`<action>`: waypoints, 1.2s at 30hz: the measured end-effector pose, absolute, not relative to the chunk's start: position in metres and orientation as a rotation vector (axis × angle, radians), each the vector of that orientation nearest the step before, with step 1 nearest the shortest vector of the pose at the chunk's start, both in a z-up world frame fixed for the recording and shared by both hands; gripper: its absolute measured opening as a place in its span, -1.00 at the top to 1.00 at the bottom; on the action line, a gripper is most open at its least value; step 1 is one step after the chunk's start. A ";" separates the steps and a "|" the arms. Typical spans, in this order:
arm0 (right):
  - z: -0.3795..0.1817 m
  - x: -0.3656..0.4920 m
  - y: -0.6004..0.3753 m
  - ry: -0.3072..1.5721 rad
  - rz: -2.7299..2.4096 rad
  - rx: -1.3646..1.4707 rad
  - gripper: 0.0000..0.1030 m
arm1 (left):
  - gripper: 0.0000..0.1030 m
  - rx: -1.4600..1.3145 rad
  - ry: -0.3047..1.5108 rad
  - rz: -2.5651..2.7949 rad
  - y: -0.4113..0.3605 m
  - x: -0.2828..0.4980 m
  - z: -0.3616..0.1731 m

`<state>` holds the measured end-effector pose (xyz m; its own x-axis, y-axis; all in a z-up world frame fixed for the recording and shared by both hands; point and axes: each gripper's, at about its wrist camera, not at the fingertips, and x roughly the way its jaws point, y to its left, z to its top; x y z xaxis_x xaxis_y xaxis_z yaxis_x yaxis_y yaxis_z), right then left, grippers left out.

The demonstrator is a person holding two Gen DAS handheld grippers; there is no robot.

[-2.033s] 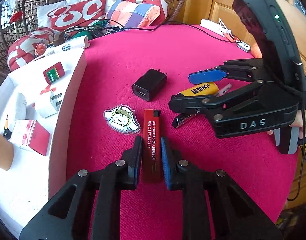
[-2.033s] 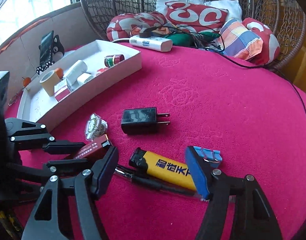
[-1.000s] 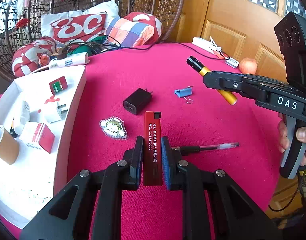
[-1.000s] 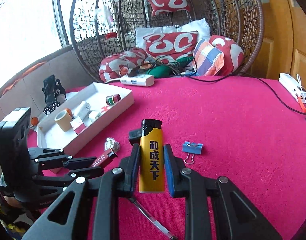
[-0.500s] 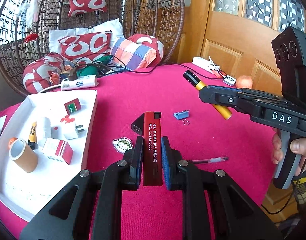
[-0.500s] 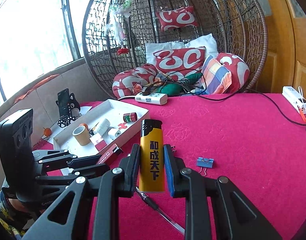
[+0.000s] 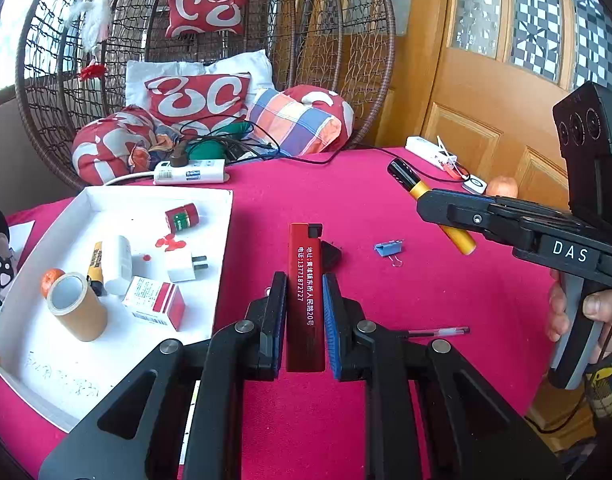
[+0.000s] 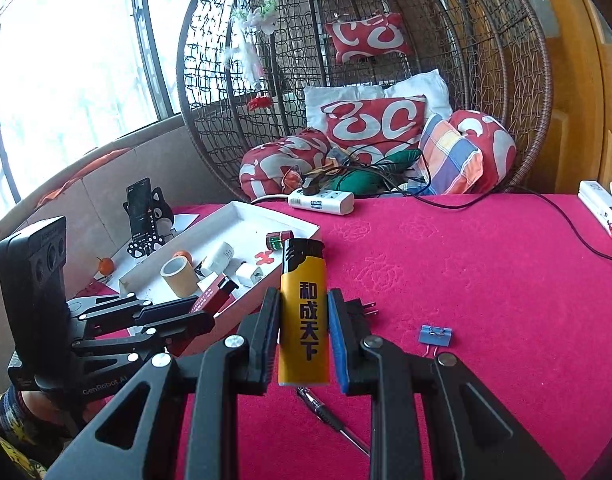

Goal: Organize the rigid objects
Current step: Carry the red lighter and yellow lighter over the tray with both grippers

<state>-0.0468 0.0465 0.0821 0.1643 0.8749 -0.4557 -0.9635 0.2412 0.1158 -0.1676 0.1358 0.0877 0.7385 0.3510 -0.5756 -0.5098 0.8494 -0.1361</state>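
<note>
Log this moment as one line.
left gripper: shut on red lighter | right gripper: shut on yellow lighter | both above table | tray: not reached

Behind the magenta-covered worktop [image 7: 345,184] stands a wicker egg chair [image 8: 505,80] piled with red-and-white patterned cushions [image 8: 375,124], a checked cushion [image 7: 294,120] and a white pillow [image 7: 242,64], with black cables [image 8: 385,156] tangled over a green bundle. A white power strip [image 8: 321,201] lies at the worktop's far edge just in front of the chair. To the right is a wooden door [image 7: 485,92] with patterned glass panes; to the left, a bright window [image 8: 66,60].
</note>
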 end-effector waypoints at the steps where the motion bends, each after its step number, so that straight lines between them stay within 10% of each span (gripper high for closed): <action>1: 0.083 -0.048 0.048 0.479 1.327 -0.221 0.56 | 0.68 -0.298 0.564 0.484 0.137 -0.169 0.088; 36: 0.094 -0.102 0.137 0.478 1.466 -0.346 0.56 | 0.68 -0.406 0.466 0.737 0.213 -0.262 0.091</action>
<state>-0.1021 0.1366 0.0943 0.0385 0.8609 -0.5072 -0.9945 0.0825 0.0646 -0.2617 0.2135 0.0908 0.6483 0.5406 -0.5361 -0.7158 0.6727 -0.1872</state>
